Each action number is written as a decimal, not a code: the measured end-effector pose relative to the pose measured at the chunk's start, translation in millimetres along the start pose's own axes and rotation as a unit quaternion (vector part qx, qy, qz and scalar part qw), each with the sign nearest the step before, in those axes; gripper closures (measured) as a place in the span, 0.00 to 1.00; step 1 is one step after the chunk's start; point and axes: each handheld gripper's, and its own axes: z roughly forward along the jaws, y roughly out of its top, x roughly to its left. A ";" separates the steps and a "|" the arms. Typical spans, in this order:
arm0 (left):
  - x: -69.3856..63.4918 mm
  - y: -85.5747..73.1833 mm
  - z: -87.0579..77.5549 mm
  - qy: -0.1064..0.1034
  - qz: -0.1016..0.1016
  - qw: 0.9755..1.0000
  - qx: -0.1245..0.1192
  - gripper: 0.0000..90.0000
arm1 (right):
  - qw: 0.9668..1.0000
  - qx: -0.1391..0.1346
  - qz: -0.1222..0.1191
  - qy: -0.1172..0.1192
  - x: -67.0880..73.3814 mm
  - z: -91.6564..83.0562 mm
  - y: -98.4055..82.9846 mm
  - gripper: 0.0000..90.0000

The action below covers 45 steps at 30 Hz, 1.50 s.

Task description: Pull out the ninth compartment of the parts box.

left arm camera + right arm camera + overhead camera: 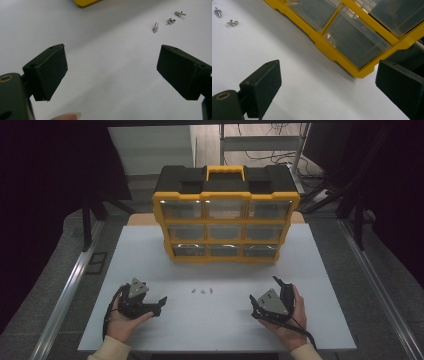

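Looks like the job here is picking up the three small screws [202, 291] lying loose on the white tabletop [150, 255], ahead and inward of the left hand-held gripper [161, 300], whose jaws are spread wide with nothing between them; I'd bring it in low, straddle one screw and close slowly so it doesn't skitter off. The right hand-held gripper [254, 304] is spread and empty too, aimed at the yellow drawer organizer [226, 227]; the clear drawers are too glary to tell what's inside, and the screws are too tiny to make out head type.
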 end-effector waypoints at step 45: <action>-0.1 0.1 0.3 0.000 0.001 1.000 0.001 0.11 | 0.993 -0.025 -0.094 -0.068 5.9 0.5 -1.9 0.07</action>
